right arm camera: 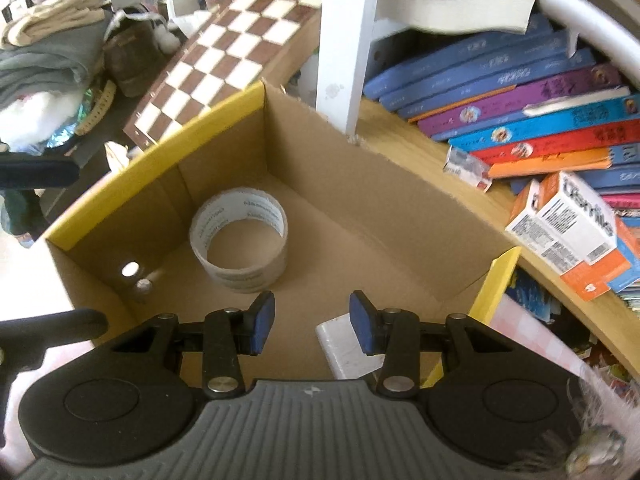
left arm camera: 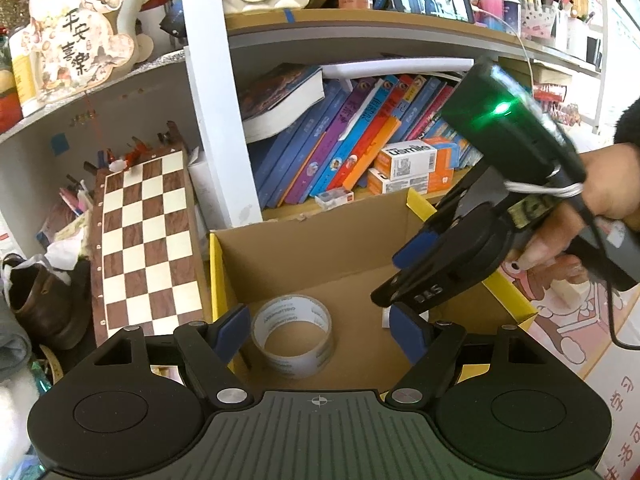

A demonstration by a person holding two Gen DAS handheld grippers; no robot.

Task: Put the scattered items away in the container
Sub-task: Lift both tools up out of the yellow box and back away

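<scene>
Now | cardboard box [right arm camera: 360, 184] open-topped by the bookshelf [right arm camera: 400, 136] | tape roll [right arm camera: 240, 240] lies on its floor near the left wall, hole and axis pointing up | white block [right arm camera: 344, 344] in the right corner | right gripper [right arm camera: 312, 328] and left gripper [left arm camera: 320, 336] hover above, fingers wide, empty | I judge a drop done; next calls for fetching another stray item.

The white block [right arm camera: 350, 350] in the box's [right arm camera: 400, 216] near corner sits partly behind the right gripper [right arm camera: 312, 326], so its full shape is hidden. From the left wrist view only a white sliver shows. The spines of the books [right arm camera: 520, 120] are too small to read.
</scene>
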